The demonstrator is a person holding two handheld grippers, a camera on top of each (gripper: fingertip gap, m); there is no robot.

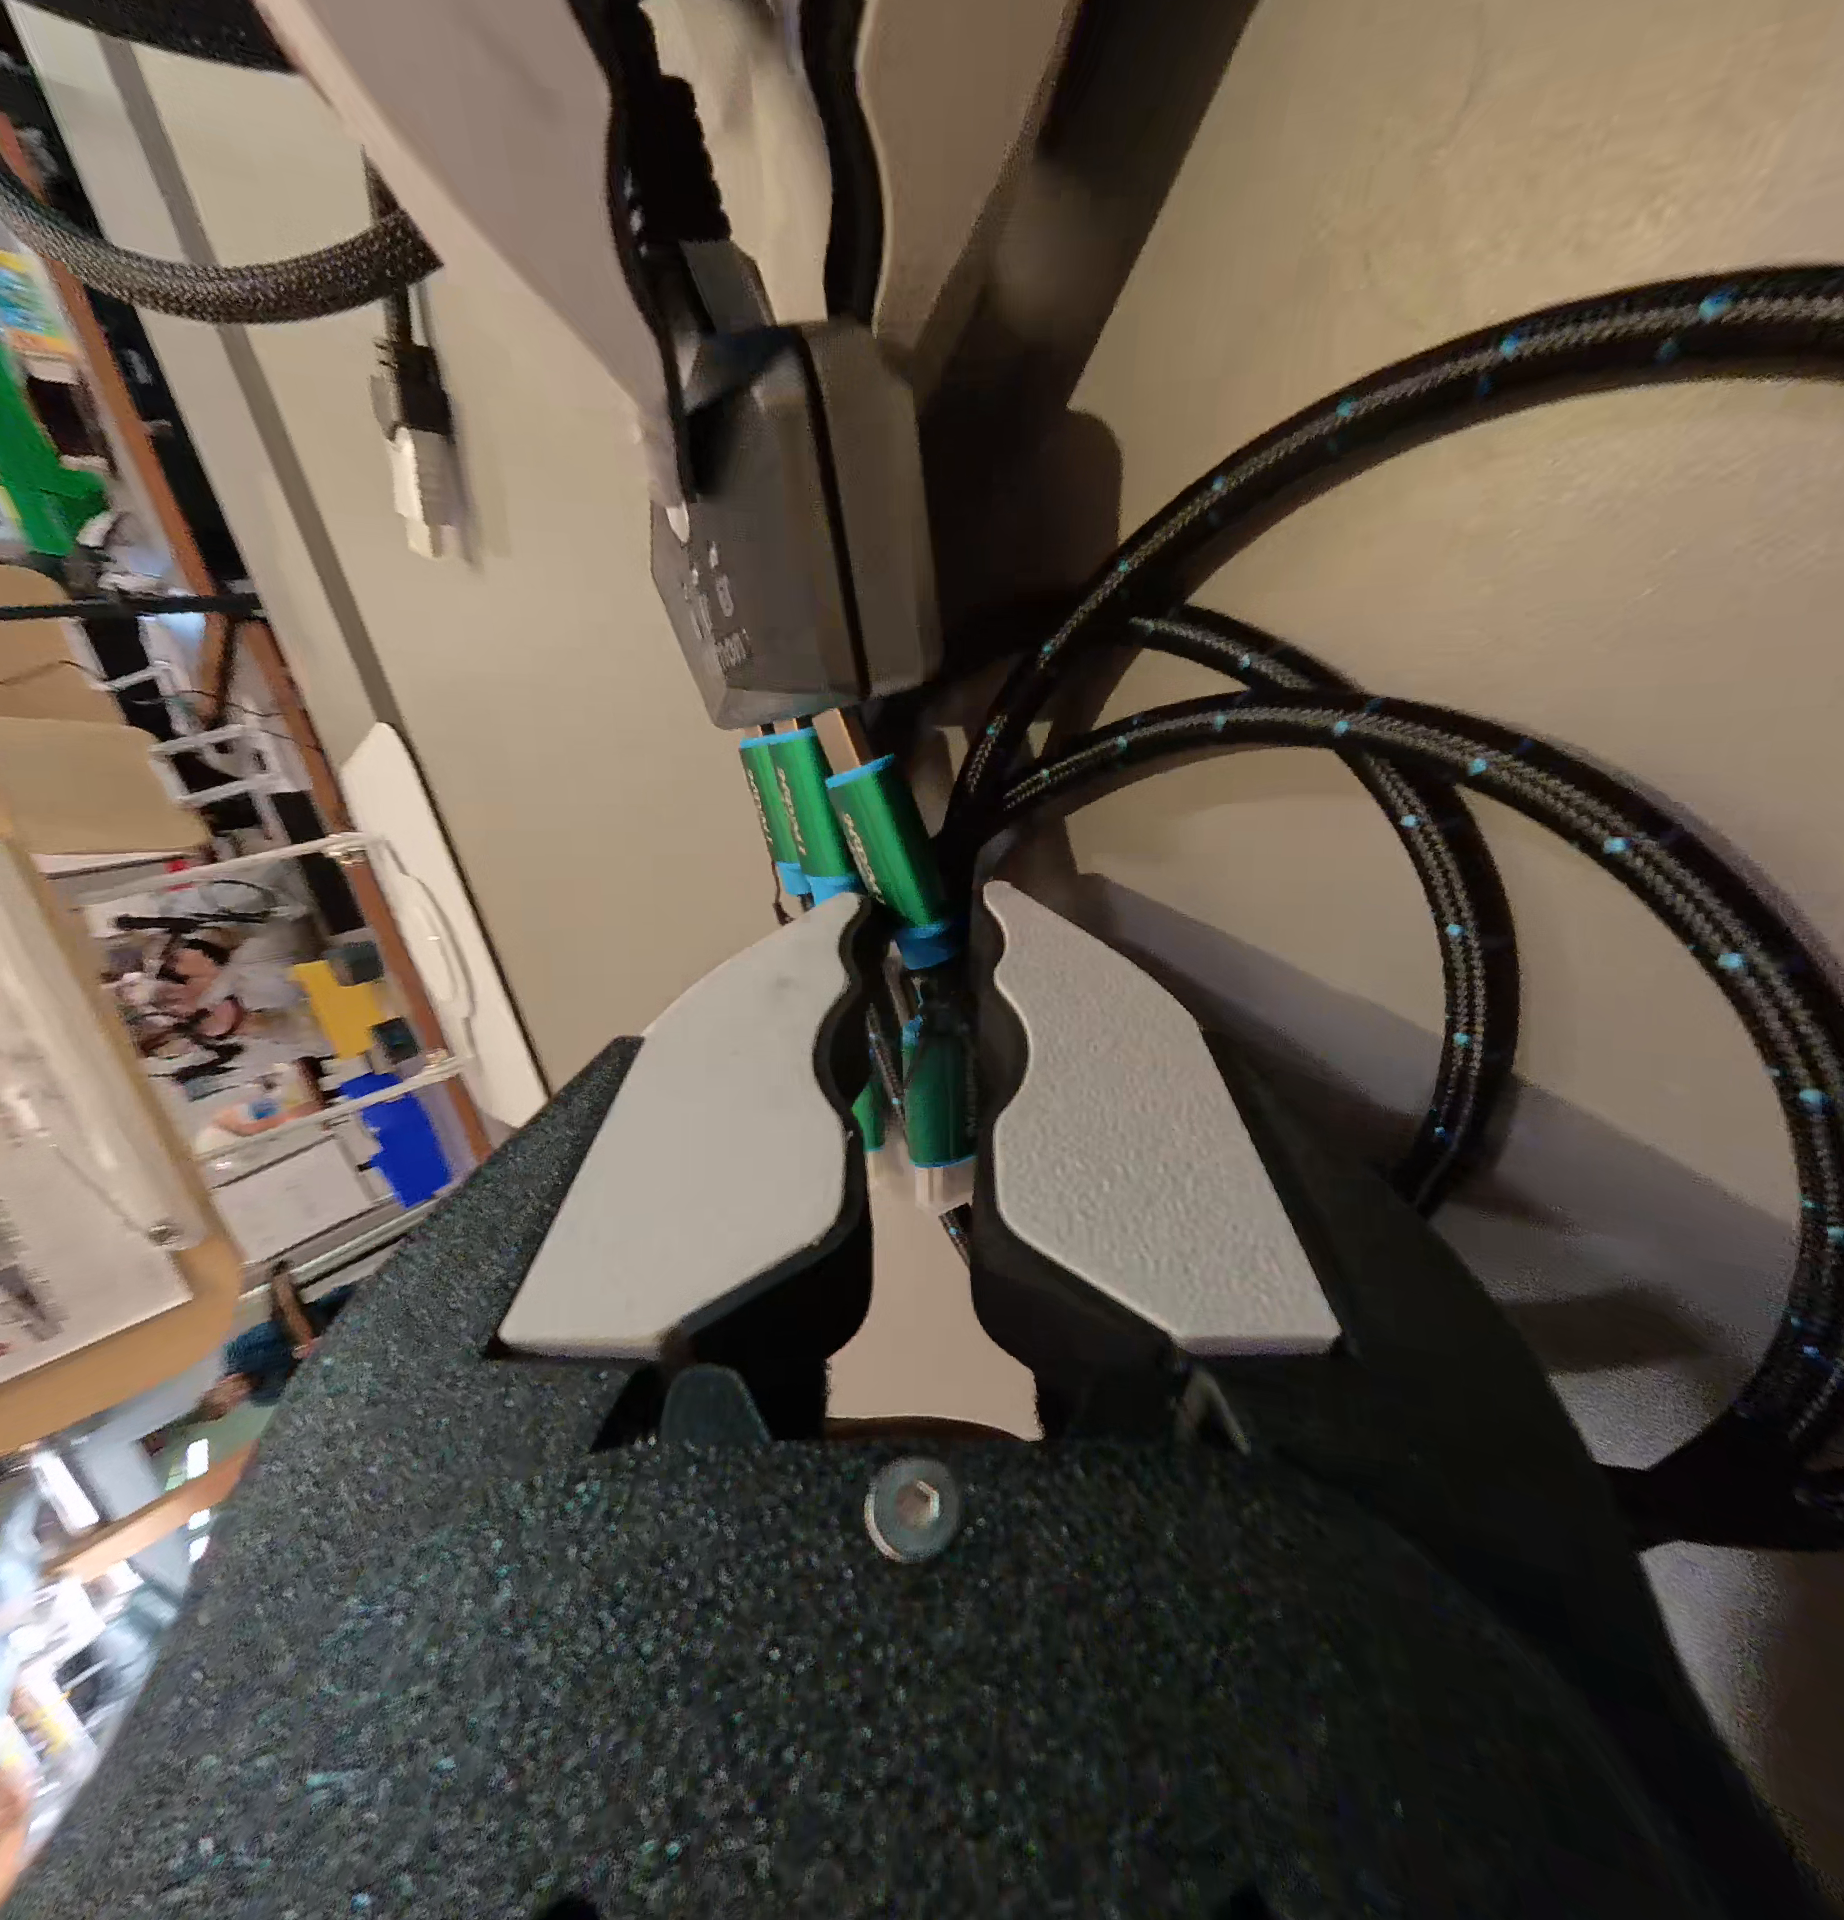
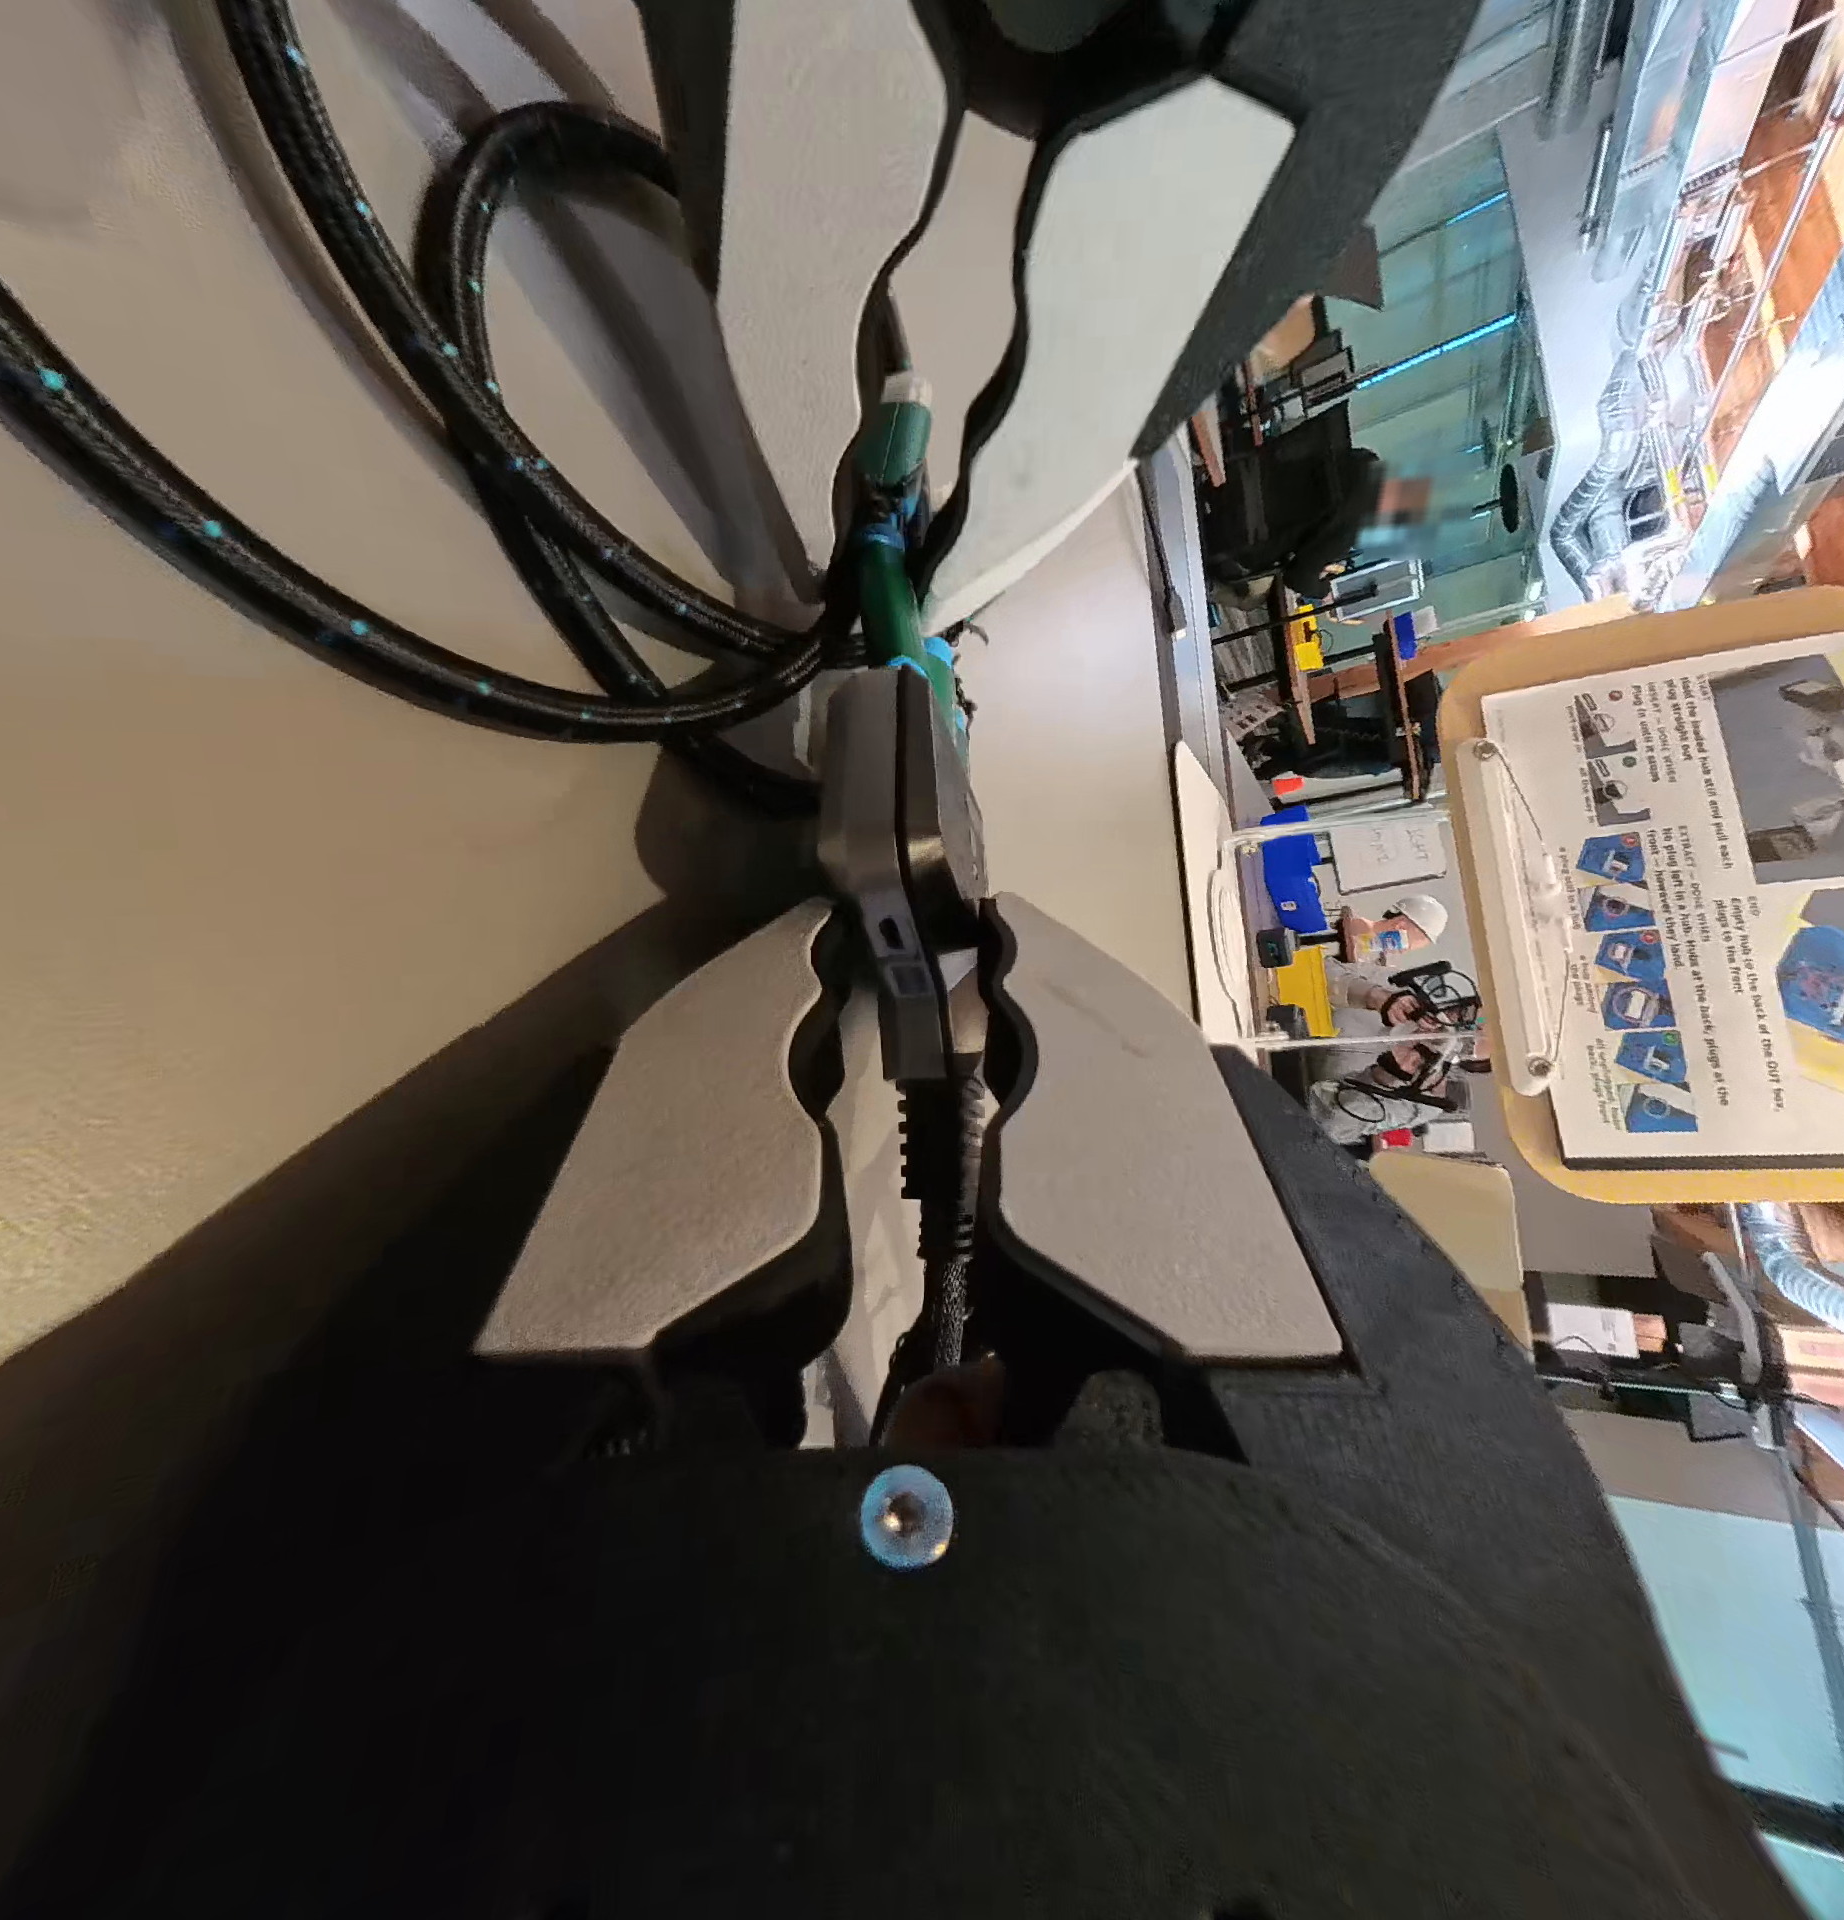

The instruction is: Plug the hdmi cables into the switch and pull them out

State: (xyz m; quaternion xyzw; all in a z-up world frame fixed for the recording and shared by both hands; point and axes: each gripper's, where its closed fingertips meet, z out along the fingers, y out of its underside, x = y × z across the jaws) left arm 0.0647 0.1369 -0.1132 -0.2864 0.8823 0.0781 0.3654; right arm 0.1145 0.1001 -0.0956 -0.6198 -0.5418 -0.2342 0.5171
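Clamping a green plug point(image 1: 890, 847), left gripper point(image 1: 923, 920); right gripper point(image 2: 907, 940) pinching dark hub point(image 2: 882, 821); braided cables point(image 1: 1469, 727) looped alongside.

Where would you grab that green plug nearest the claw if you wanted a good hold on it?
Probably on the green plug's long metal body, pinching its two flat faces from the cable end, in line with the dark hub. The body is straight and rigid, while the blue collar and braided cable behind it look soft and would likely flex.
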